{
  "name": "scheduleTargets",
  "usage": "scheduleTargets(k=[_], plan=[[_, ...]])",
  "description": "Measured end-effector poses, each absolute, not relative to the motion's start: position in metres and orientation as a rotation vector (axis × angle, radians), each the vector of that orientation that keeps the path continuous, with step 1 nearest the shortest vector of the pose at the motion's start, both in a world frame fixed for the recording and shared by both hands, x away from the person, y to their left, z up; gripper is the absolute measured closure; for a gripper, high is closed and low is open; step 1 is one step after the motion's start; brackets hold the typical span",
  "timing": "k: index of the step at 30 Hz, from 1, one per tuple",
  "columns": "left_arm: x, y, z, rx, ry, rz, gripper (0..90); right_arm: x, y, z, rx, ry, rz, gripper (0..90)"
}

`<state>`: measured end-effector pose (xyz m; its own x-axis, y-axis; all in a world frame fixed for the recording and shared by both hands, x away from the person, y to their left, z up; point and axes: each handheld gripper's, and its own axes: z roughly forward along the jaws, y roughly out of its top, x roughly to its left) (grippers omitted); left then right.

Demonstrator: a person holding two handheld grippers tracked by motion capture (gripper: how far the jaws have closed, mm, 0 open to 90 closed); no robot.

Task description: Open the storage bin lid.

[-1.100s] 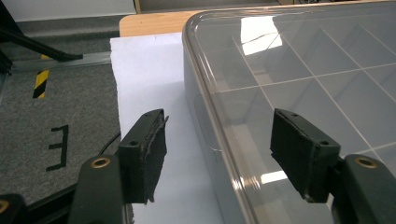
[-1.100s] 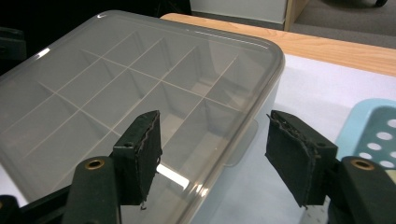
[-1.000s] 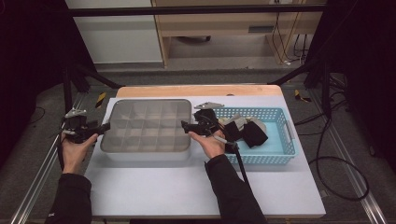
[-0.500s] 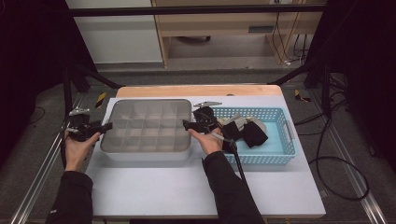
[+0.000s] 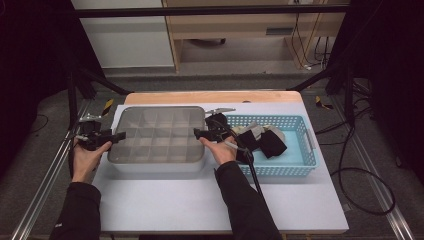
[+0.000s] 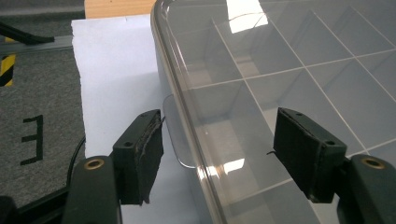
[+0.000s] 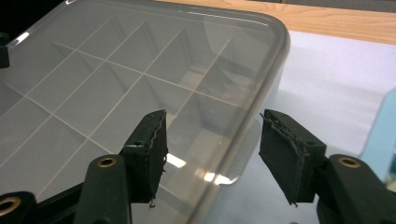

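A grey compartment box (image 5: pixel 157 137) with a clear lid lies on the white table top. My left gripper (image 5: pixel 117 136) is at its left end, and my right gripper (image 5: pixel 197 132) is at its right end. In the left gripper view the left gripper (image 6: pixel 224 135) straddles the lid's rim (image 6: pixel 187 107) beside a small tab (image 6: pixel 175 135). Its jaws have just been opening, and the pads stand clear of the rim. In the right gripper view the right gripper (image 7: pixel 212 140) straddles the box's rounded edge (image 7: pixel 275 51). Its jaws have also just been opening a little, with the pads off the plastic.
A blue basket (image 5: pixel 300 120) stands right of the box and holds black cloth (image 5: pixel 272 144) and a pale item (image 5: pixel 265 131). The right gripper's cable runs along the forearm. White table top (image 5: pixel 200 200) lies in front. A metal rail (image 5: pixel 45 200) runs along the left.
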<state>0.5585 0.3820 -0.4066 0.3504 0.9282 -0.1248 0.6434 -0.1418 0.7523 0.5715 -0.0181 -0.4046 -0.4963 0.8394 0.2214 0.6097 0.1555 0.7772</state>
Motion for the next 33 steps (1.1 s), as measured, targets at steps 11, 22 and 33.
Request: scheduleTargets(k=[11, 22, 33], plan=[[0.559, 0.382, -0.406, 1.884, 1.369, 0.49, 30.0, 0.576, -0.008, -0.406, 1.455, 2.127, 1.262, 36.7], [0.56, 0.383, -0.407, 1.886, 1.363, 0.484, 28.1, 0.579, -0.003, -0.411, 1.503, 2.11, 1.239, 28.3], [0.559, 0.386, -0.41, 1.863, 1.357, 0.402, 27.5, 0.581, -0.002, -0.416, 1.567, 2.174, 1.2, 28.1]])
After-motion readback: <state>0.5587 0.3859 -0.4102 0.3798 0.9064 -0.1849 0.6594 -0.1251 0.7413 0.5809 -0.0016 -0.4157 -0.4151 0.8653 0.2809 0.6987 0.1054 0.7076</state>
